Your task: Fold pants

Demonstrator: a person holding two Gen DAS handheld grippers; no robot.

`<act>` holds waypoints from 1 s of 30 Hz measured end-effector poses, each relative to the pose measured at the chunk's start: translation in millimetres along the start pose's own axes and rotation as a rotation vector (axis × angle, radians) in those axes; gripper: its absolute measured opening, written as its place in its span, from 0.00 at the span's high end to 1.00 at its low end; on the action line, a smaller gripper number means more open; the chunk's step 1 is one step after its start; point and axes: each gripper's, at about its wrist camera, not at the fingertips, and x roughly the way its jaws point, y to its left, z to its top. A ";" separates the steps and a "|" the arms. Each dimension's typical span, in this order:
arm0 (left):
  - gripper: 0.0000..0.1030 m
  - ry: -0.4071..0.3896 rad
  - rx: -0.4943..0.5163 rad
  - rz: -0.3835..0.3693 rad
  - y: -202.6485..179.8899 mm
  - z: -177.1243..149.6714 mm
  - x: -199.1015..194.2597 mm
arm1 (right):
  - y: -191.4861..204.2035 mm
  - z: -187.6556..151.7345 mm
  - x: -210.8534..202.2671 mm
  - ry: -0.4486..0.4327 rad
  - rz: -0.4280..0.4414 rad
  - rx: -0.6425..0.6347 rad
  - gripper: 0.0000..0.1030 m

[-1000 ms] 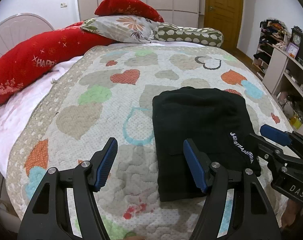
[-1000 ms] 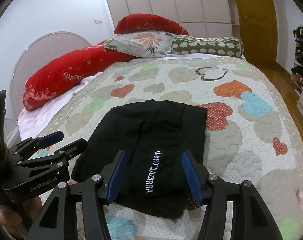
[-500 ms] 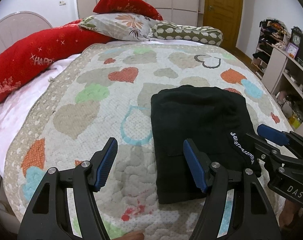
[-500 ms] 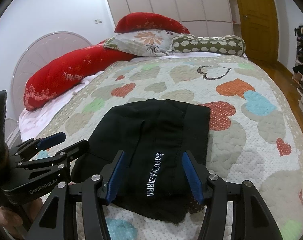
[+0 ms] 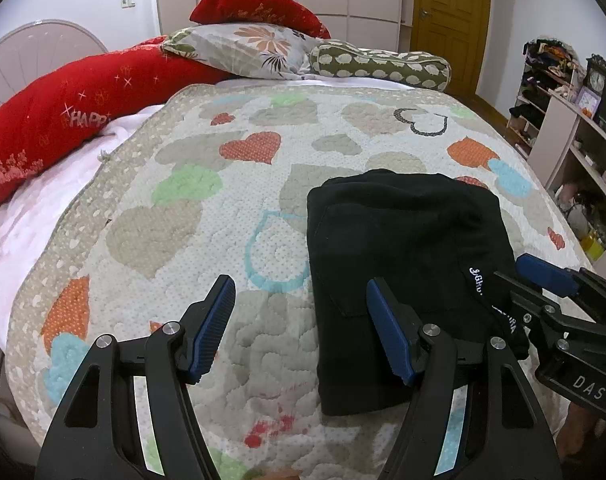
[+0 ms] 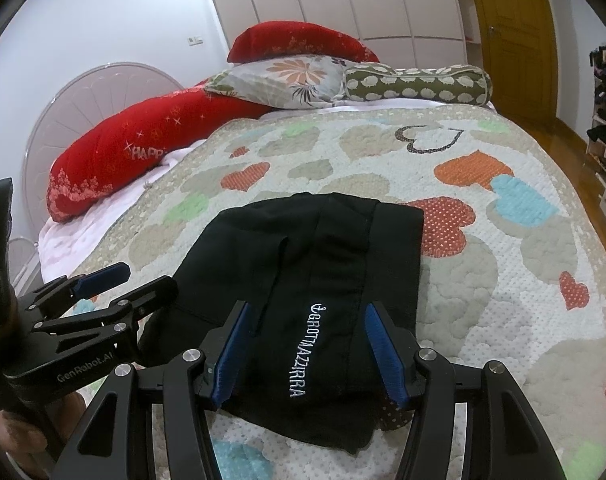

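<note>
Bed: I'm looking at a quilted bedspread with pastel and orange heart patches [image 5: 231,216], which fills both views.
Pillows: a long red embroidered bolster [image 5: 63,120] sits at ten o'clock, with a floral cushion [image 6: 287,80] and a green spotted roll [image 6: 419,84] at twelve.
Pants: the black fabric pants with white lettering [image 5: 403,256] lie as a compact rectangle at about two o'clock in my left view and dead centre in my right view [image 6: 315,280].
What changed: over the last second the bundle has kept its shape and both of my tools have barely shifted, only drawing back slightly.
Meaning: I judge the folding essentially done, with the bundle resting free on the quilt.
Left gripper [image 5: 299,324]: spread wide and holding nothing, above bare quilt just beside the bundle's left edge.
Right gripper [image 6: 307,352]: also released, its blue pads [image 6: 383,352] standing either side of the lettering without pinching cloth.
Next: I'd only tidy the loose near corner at six o'clock if needed.
</note>
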 end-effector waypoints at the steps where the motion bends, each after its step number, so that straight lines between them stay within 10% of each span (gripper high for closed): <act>1: 0.34 0.000 0.002 0.001 0.1 0.1 0.0 | 0.1 0.1 0.2 0.000 0.001 0.001 0.45; 30: 0.34 -0.029 0.008 -0.001 -5.5 7.7 -3.0 | -4.5 6.6 0.8 -0.008 -0.001 0.001 0.41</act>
